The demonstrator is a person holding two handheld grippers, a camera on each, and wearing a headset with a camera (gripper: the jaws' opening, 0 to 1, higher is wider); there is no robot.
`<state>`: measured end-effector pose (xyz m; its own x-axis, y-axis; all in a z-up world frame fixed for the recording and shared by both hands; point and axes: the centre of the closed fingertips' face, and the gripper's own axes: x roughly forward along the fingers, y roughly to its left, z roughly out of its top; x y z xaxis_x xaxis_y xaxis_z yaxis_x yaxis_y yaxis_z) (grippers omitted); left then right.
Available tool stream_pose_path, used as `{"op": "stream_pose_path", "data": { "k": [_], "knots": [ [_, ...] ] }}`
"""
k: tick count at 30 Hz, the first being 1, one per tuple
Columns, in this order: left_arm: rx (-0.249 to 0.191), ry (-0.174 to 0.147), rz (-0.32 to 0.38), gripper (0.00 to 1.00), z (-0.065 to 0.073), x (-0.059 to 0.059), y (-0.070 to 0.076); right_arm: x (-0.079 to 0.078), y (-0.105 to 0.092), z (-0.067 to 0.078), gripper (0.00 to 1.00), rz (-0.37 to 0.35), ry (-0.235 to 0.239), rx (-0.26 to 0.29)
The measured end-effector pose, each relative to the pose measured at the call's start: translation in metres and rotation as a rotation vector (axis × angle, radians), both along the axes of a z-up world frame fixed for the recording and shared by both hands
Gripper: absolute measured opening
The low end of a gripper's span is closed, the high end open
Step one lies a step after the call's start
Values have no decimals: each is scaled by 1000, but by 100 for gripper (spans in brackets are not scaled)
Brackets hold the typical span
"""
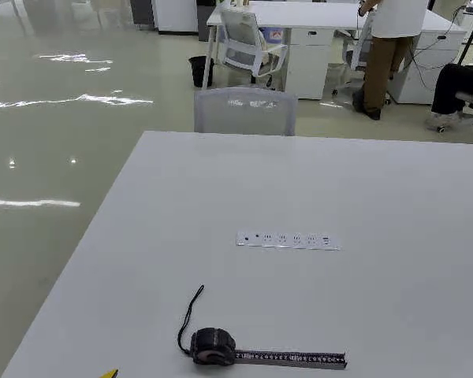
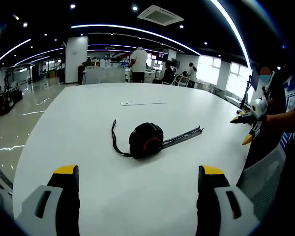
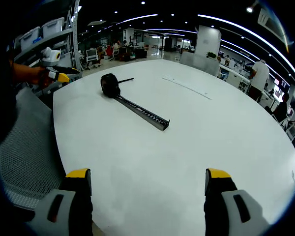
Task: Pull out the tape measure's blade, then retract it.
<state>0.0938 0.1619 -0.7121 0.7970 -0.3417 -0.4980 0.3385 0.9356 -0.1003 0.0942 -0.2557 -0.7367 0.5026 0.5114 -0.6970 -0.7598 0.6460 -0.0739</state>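
Left gripper view: left tool (image 2: 138, 171) spread, empty.

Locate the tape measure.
Head view: the tape measure lies near the table's front edge, blade out to the right, with the power strip beyond it.

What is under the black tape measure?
Just the white table. The tape measure sits on it, with its blade pulled out and lying flat. The spot right beneath the tape measure is covered, so I can't see it.
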Motion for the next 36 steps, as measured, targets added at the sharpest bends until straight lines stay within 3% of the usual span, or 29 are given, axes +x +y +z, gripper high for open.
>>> {"op": "stream_pose_path", "data": {
  "k": [12, 15, 21, 27, 32, 36],
  "knots": [
    [-5, -10, -20, 99, -3, 8, -14, 23, 7, 10, 96, 46, -17, -16],
    [-7, -13, -19, 99, -2, 12, -16, 25, 15, 14, 93, 88, -47, -12],
    [3, -22, 2, 99, -1, 27, -16, 36, 17, 13, 95, 92, -39, -13],
    [21, -2, -18, 99, -4, 38, -29, 45, 18, 15, 97, 113, -45, -32],
    [32, -6, -33, 99, -2, 43, -47, 52, 21, 16, 100, 121, -42, -43],
    [30, -6, -28, 99, -3, 50, -47, 59, 26, 18, 100, 130, -37, -42]
  ]
}}
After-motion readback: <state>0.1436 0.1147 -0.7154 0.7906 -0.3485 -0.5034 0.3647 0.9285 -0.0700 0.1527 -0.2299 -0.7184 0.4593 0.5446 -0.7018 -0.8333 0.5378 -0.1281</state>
